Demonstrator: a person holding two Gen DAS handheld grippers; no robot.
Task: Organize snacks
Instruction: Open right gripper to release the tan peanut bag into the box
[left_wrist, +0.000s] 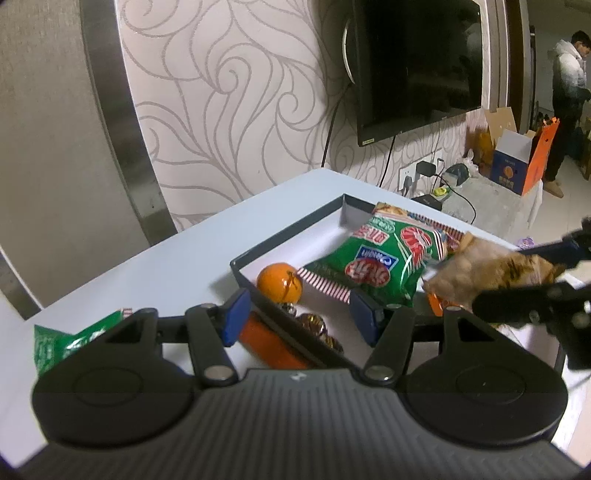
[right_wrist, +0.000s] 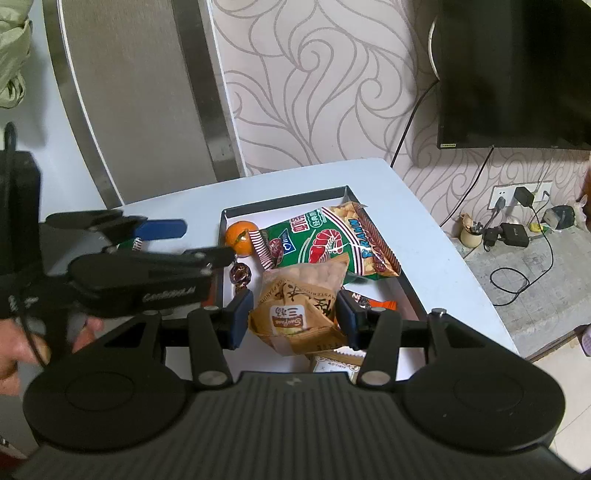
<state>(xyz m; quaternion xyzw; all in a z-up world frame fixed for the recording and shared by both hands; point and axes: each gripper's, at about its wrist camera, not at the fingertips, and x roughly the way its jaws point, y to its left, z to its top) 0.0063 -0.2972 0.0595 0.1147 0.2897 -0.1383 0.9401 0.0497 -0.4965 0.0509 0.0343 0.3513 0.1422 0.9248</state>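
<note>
The right gripper (right_wrist: 291, 319) is closed on a tan peanut packet (right_wrist: 299, 299), its blue pads pressing the packet's two sides, and it holds the packet in the air over the near part of the dark-rimmed tray (right_wrist: 284, 201) on the pale table (right_wrist: 436, 258). The packet's long axis runs roughly away from the claw, toward the far end of the tray, so setting it down looks to be a matter of lowering rather than turning. Directly beyond it lies the green prawn-cracker bag (right_wrist: 325, 240), spread across the middle of the tray with its long side slanting from far left to near right; an orange (right_wrist: 240, 236) sits at the tray's left rim and a wrapped brown sweet (right_wrist: 240, 275) just near of it. Open white floor shows mainly at the far left corner and along the near edge, where a small orange wrapper (right_wrist: 384, 304) and a pale box already lie — the free room is tight. The left gripper (left_wrist: 301, 317) stands open and empty, straddling the tray's near-left rim, with the orange just beyond its tips; it is nearer the second green bag (left_wrist: 62, 343) lying outside the tray on the table to the left. My guess is that bag comes next, once the right claw clears.
</note>
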